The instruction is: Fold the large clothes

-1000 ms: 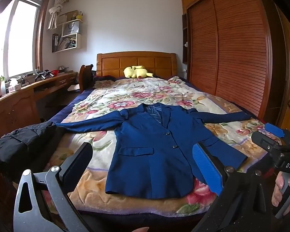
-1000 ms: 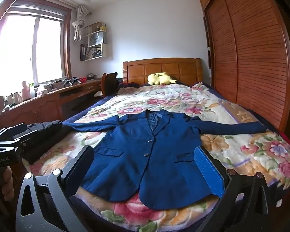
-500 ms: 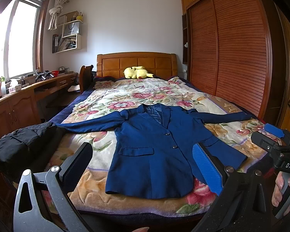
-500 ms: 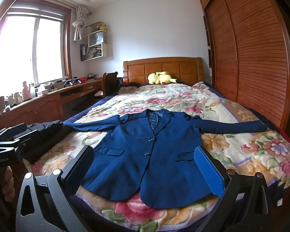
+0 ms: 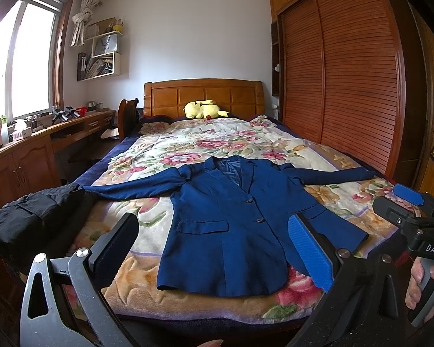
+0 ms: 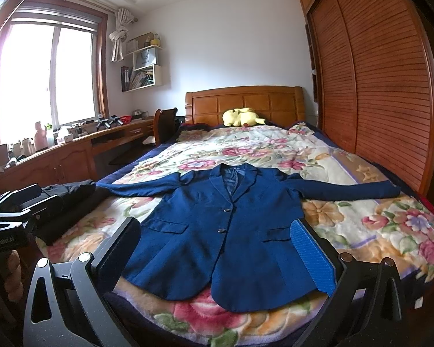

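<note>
A dark blue blazer (image 5: 231, 225) (image 6: 225, 225) lies flat and face up on the floral blanket (image 5: 217, 141) (image 6: 361, 217) of the bed, buttoned, both sleeves stretched out sideways, hem toward me. My left gripper (image 5: 214, 248) hovers open in front of the hem, holding nothing. My right gripper (image 6: 217, 248) is open too, held near the foot of the bed, empty. In the left wrist view the right gripper (image 5: 408, 205) shows at the right edge, gripped by a hand. The left gripper (image 6: 17, 202) shows at the left edge of the right wrist view.
A black garment (image 5: 29, 217) (image 6: 69, 193) is piled at the bed's left corner. A yellow plush toy (image 5: 205, 109) lies by the wooden headboard (image 5: 202, 95). A desk (image 5: 43, 144) runs along the left wall, a slatted wardrobe (image 5: 347, 86) along the right.
</note>
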Action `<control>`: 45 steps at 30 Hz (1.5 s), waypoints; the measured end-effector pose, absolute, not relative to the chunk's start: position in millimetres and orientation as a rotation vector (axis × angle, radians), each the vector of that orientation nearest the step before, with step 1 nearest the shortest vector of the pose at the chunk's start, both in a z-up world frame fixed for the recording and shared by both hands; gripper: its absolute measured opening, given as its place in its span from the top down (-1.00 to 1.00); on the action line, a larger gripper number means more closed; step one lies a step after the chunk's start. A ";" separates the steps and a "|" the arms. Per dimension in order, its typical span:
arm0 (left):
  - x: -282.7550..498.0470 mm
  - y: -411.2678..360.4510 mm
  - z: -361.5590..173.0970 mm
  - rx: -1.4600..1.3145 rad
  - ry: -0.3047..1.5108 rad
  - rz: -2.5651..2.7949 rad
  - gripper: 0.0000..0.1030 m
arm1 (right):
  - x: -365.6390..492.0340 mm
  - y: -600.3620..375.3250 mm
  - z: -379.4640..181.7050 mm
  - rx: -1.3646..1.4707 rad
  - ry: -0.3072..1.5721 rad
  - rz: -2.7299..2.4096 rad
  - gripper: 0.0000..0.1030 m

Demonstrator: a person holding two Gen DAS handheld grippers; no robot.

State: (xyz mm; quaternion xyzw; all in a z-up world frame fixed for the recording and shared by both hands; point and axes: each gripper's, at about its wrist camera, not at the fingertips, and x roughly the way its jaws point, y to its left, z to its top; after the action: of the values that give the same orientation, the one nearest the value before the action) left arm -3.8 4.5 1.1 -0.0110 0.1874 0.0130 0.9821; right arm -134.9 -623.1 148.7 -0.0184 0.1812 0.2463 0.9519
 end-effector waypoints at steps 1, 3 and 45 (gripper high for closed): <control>-3.9 4.1 1.3 -0.022 0.376 0.026 -1.00 | -135.0 -623.4 149.0 -0.037 0.368 0.502 -0.99; -4.9 4.1 2.8 -0.021 0.373 0.025 -1.00 | -134.9 -624.1 149.0 -0.037 0.366 0.503 -0.99; -5.6 -0.9 7.7 -0.018 0.373 0.035 -1.00 | -136.4 -624.2 147.1 -0.027 0.370 0.509 -0.99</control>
State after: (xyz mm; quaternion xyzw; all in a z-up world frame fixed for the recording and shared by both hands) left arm -5.6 -0.9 7.7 -0.0087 0.1855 0.0176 0.9825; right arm -136.4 -624.2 147.1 -0.0131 0.1821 0.2504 0.9508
